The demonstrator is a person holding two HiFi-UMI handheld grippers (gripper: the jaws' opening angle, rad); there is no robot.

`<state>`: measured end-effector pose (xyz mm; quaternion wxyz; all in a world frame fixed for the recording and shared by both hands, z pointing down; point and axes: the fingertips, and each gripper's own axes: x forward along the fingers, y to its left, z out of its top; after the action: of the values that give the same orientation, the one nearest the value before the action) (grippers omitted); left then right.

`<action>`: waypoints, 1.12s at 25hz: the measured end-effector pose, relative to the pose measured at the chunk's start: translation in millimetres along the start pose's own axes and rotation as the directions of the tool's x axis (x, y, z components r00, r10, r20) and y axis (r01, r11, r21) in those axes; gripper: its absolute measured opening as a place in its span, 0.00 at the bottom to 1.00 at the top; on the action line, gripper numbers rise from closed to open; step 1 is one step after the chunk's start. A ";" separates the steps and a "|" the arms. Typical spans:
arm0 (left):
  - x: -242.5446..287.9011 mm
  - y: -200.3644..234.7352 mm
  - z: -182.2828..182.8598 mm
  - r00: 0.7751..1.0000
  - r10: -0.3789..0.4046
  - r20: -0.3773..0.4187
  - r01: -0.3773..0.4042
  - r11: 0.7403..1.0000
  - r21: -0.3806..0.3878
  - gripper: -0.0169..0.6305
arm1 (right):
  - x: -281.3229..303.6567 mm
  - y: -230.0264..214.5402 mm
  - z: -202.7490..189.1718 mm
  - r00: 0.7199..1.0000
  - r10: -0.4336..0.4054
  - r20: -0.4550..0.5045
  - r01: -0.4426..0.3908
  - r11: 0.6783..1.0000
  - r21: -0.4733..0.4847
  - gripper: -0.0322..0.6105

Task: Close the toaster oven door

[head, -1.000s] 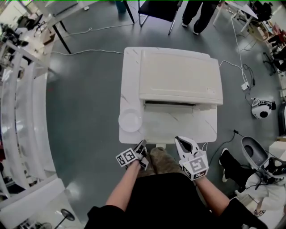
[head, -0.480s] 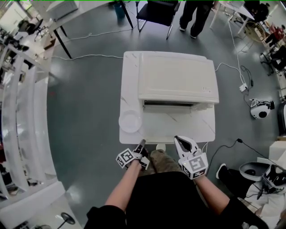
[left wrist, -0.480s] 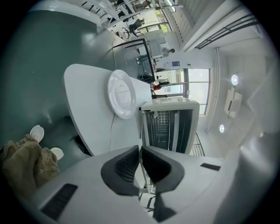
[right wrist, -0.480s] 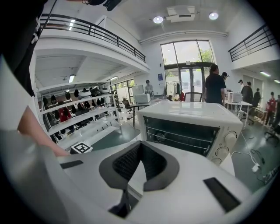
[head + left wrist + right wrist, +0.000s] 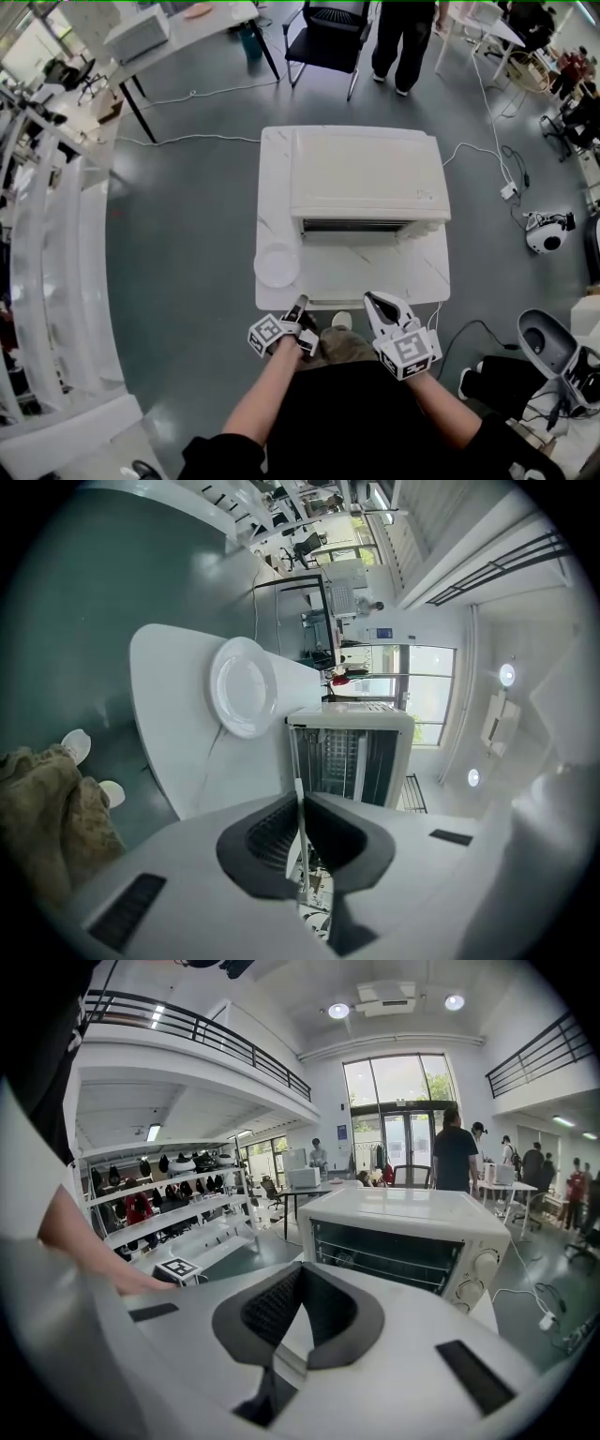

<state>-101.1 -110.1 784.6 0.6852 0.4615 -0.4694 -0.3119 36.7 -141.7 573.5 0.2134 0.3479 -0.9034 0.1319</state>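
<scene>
The white toaster oven [image 5: 366, 173] is sitting on the white counter [image 5: 375, 272], toward 12 o'clock. Its dark front, with wire racks showing, is facing the person. In the right gripper view two round knobs [image 5: 484, 1262] are showing at the oven's 3 o'clock side. I cannot tell how the door is standing. A white plate [image 5: 277, 265] is lying on the counter at 8 o'clock from the oven.

The left gripper [image 5: 298, 307] and the right gripper [image 5: 370, 298] are hanging just off the counter's 6 o'clock edge, touching nothing. The left fingers have just been closing, and only a thin slit is left between them, with nothing in it. The right fingers are pressing together at their tips, holding nothing. Each gripper's cube is showing black-and-white square patterns.
</scene>
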 end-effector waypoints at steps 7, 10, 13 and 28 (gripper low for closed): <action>-5.3 -13.0 -3.3 0.998 0.061 0.001 -0.061 0.998 -0.031 0.08 | -7.4 9.4 16.0 0.999 0.007 0.032 -0.006 1.000 -0.018 0.07; -4.9 -20.9 -2.1 0.997 0.080 0.000 -0.080 0.996 -0.031 0.08 | -9.5 8.4 21.9 0.999 -0.004 0.046 0.005 1.000 -0.026 0.07; -4.8 -30.2 -1.0 0.997 0.076 0.011 -0.075 0.996 -0.051 0.08 | -11.5 7.4 25.0 0.998 -0.014 0.053 0.015 1.000 -0.025 0.07; 6.2 -62.1 4.4 0.999 0.040 0.015 -0.038 0.992 -0.122 0.09 | -21.0 -6.6 37.1 0.995 -0.045 0.090 0.047 0.999 -0.025 0.07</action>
<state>-102.6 -140.5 730.0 0.7141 0.4067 -0.4643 -0.3303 44.3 -148.8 531.6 0.1804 0.3712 -0.9054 0.0990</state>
